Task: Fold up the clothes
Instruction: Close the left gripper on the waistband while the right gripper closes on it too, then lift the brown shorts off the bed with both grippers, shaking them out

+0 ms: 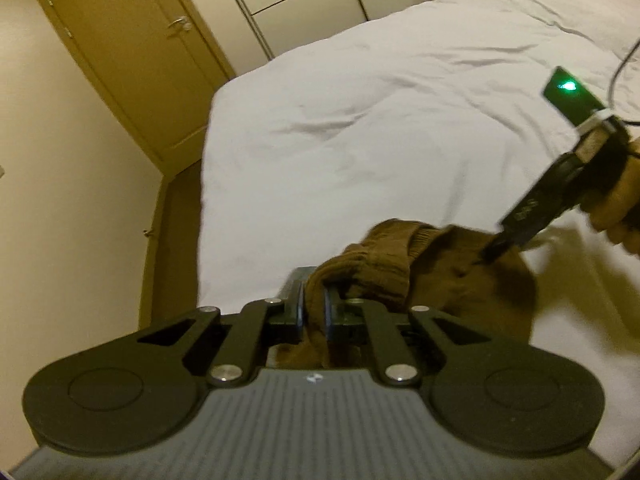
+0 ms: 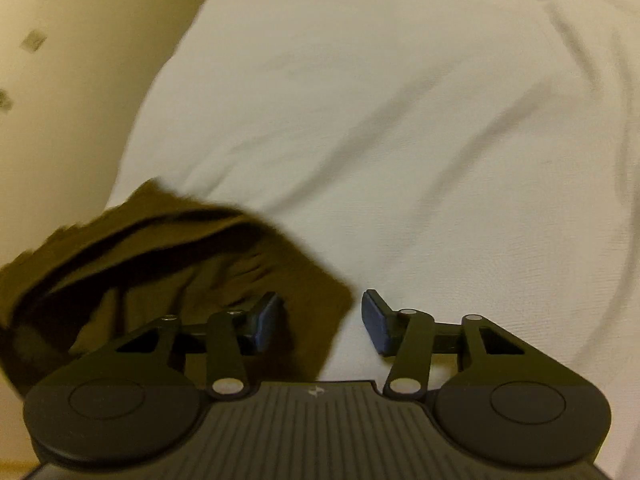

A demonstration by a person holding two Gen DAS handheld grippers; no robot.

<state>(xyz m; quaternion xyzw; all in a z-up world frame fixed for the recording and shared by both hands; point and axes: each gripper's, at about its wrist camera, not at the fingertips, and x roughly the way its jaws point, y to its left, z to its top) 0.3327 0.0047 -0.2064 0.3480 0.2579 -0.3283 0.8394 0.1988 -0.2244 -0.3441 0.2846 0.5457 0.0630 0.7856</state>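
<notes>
While its two blue-padded fingers sit almost together, the left gripper (image 1: 314, 312) pinches a fold of the brown garment (image 1: 448, 276), the cloth running up between the pads and bunching just beyond them. On the grey ribbed body behind the fingers a small white logo shows, too small to read.

From the left wrist view the garment lies crumpled on the white bed cover (image 1: 380, 120), near the bed's close edge, spreading from the fingers toward 2 o'clock. At 3 o'clock a hand (image 1: 616, 204) grips the black handle of the right gripper (image 1: 490, 254), which slants down from upper right with its tip at the garment; whether it touches the cloth I cannot tell. White marks on that handle are blurred and unreadable. A green light (image 1: 568, 87) glows on a dark unit at its upper end.

From the right wrist view the right gripper (image 2: 322, 320) stands wide open with nothing between its fingers; the garment (image 2: 168, 264) lies under and past the left finger, toward 9 o'clock.

A wooden door (image 1: 132, 60) stands at 10 o'clock.
</notes>
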